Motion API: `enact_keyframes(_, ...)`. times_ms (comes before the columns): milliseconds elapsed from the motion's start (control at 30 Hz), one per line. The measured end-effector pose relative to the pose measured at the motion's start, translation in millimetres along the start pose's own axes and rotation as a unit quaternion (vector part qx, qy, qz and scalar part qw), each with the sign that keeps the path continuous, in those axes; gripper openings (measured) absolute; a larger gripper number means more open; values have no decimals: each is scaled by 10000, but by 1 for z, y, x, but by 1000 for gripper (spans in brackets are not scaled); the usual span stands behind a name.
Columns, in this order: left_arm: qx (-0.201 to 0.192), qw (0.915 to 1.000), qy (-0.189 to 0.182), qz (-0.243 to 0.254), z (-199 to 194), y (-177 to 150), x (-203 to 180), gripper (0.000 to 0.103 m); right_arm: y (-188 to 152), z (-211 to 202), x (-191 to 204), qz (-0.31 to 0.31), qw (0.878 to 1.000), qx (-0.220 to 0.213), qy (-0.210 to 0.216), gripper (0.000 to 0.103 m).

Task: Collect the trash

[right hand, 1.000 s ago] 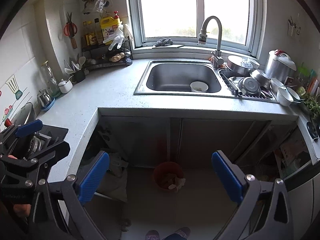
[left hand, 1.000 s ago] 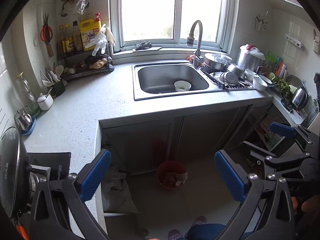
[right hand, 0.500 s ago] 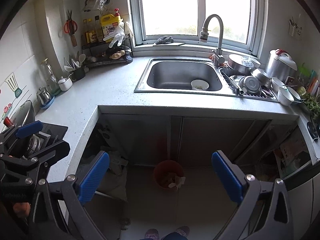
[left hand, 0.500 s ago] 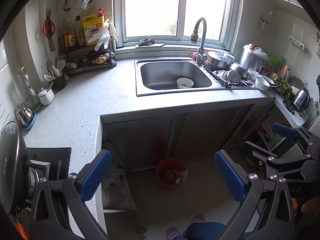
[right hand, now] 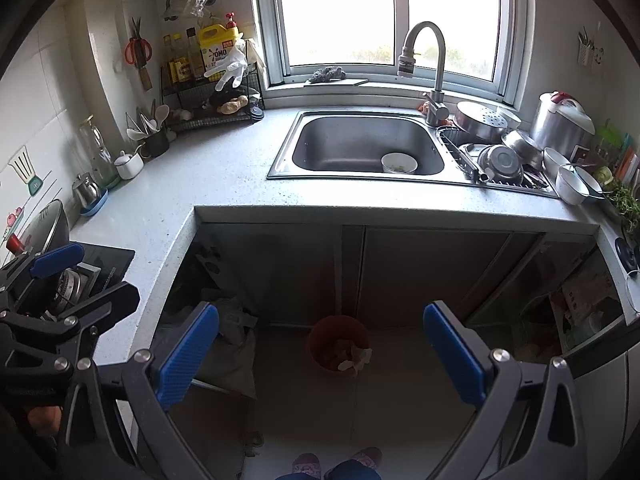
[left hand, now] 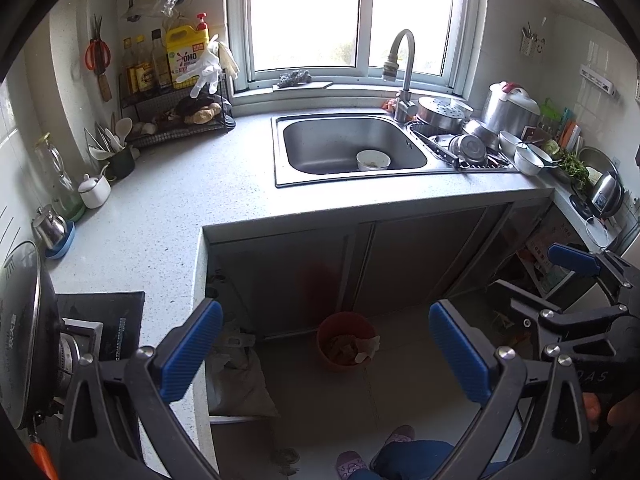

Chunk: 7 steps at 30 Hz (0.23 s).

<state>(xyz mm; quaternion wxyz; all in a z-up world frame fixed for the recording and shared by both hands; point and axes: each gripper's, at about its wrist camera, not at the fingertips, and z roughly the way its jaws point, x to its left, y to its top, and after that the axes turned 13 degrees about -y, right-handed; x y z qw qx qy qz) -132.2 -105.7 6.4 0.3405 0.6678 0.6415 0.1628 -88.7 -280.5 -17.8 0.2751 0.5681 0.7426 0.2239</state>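
Observation:
A red trash bin (left hand: 346, 342) with crumpled paper and scraps stands on the floor below the sink cabinet; it also shows in the right wrist view (right hand: 338, 345). My left gripper (left hand: 326, 350) is open and empty, held high over the floor. My right gripper (right hand: 322, 350) is open and empty too, beside it. A white bowl (left hand: 373, 159) with residue sits in the steel sink (left hand: 280, 152). The right gripper shows at the right edge of the left wrist view (left hand: 576, 280).
An L-shaped grey counter (left hand: 168, 208) holds a rack with bottles (left hand: 176, 80), a utensil cup (left hand: 120, 160), a kettle (left hand: 50, 226) and a stove with wok (left hand: 24, 332). Dishes and pots (left hand: 472, 140) crowd the sink's right. A sack (left hand: 236, 376) lies under the counter.
Both grippers have risen and tilted slightly, so the counter and sink appear lower in view. Both stay open and empty.

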Motion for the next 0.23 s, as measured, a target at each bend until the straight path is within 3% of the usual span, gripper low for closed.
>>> enact_keyframes(233,20,10000,-7,-7,2,0,0,103,0,0,0,-28,10000,2,-14,102)
